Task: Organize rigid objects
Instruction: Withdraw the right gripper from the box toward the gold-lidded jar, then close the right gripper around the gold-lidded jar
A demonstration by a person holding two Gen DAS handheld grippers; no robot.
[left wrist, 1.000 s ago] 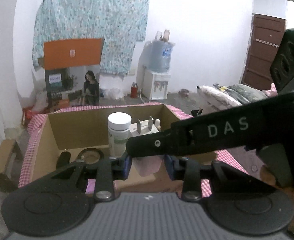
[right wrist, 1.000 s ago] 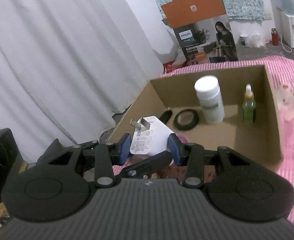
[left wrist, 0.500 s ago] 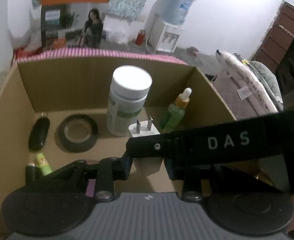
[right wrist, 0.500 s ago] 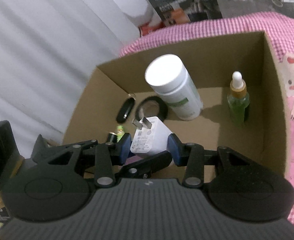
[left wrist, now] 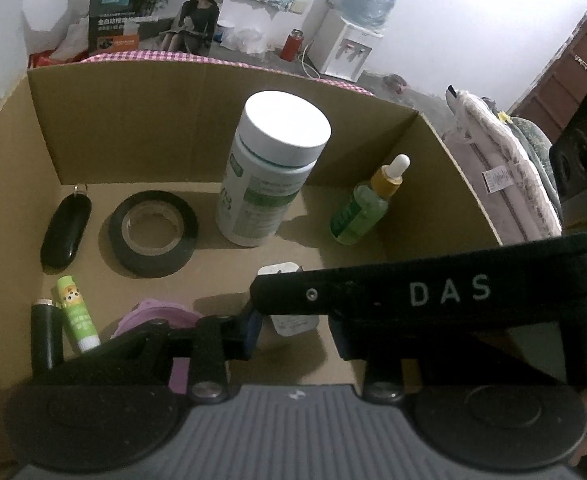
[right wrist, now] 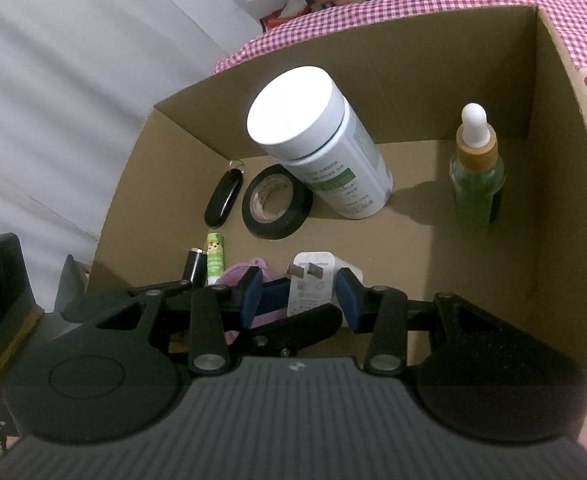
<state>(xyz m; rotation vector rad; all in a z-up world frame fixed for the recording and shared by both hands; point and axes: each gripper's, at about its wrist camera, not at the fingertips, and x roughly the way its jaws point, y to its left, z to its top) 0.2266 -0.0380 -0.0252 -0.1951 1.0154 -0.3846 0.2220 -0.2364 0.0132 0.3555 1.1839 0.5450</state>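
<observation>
Right gripper (right wrist: 299, 300) clamps the white plug adapter (right wrist: 308, 283) low inside the cardboard box (right wrist: 561, 200); left gripper's (left wrist: 293, 330) jaws are opening around it.

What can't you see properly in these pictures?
- Left wrist view: the white charger is mostly hidden behind the black DAS bar.
- Right wrist view: the purple thing is mostly covered by the right gripper, so what it is stays unclear.
- Right wrist view: the black tube has its lower end behind that gripper.
- Both views: the white bottle label print is too small to read.
</observation>
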